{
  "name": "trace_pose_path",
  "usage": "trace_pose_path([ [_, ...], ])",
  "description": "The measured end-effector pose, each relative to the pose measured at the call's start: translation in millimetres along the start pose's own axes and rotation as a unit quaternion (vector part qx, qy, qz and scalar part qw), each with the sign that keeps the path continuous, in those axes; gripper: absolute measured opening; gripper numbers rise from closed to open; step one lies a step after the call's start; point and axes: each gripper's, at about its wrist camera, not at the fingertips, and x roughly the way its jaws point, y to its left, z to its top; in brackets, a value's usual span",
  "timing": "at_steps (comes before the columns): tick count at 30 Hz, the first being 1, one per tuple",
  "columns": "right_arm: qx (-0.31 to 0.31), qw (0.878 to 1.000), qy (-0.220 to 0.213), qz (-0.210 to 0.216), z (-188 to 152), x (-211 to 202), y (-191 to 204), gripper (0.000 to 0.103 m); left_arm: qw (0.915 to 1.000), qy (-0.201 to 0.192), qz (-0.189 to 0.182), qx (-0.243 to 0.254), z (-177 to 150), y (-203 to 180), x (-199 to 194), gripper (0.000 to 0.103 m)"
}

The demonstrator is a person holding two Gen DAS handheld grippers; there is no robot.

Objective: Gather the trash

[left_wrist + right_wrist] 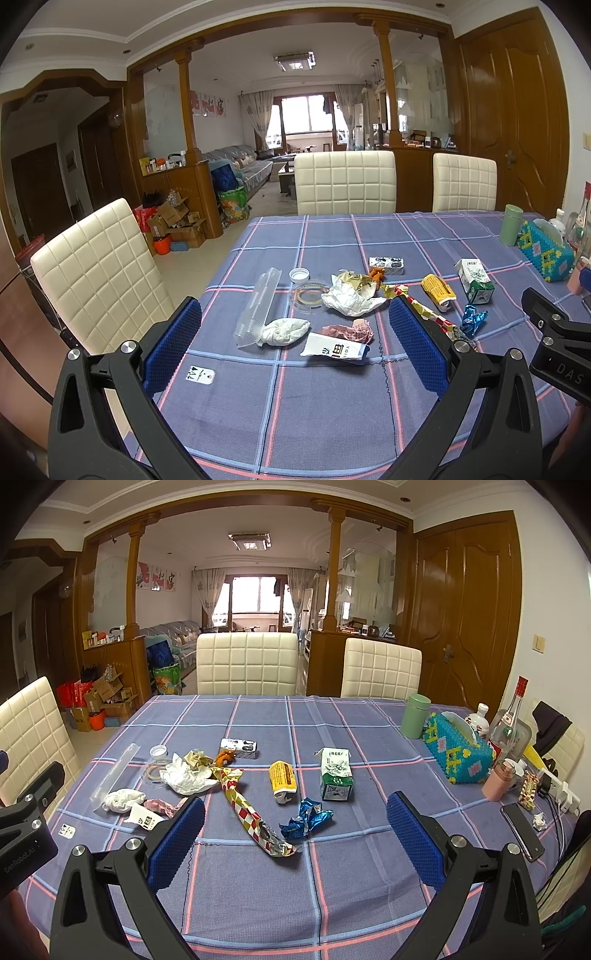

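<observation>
Trash lies scattered mid-table on the blue plaid tablecloth, untouched, probably because collecting has not begun. Both the left gripper and right gripper hover above the near edge, jaws spread wide, holding nothing. Nearest lie a white printed sachet and crumpled blue foil wrapper; farther, a green-and-white carton. Only the right wrist view shows the black phone at the right edge.

The desk, under a blue plaid cloth, carries litter ahead of the fingers: a long checkered foil wrapper and crumpled blue foil between them, a green carton and yellow packet beyond, white crumpled paper past the left finger.
</observation>
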Motion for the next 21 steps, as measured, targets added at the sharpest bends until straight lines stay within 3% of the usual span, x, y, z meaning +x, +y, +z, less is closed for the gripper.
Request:
trace_pose_path([
  [21, 0.002, 1.0, 0.003, 0.002, -0.2, 2.1, -0.6, 0.096, 1.0, 0.0, 0.0, -0.002, -0.6, 1.8, -0.4, 0.1],
])
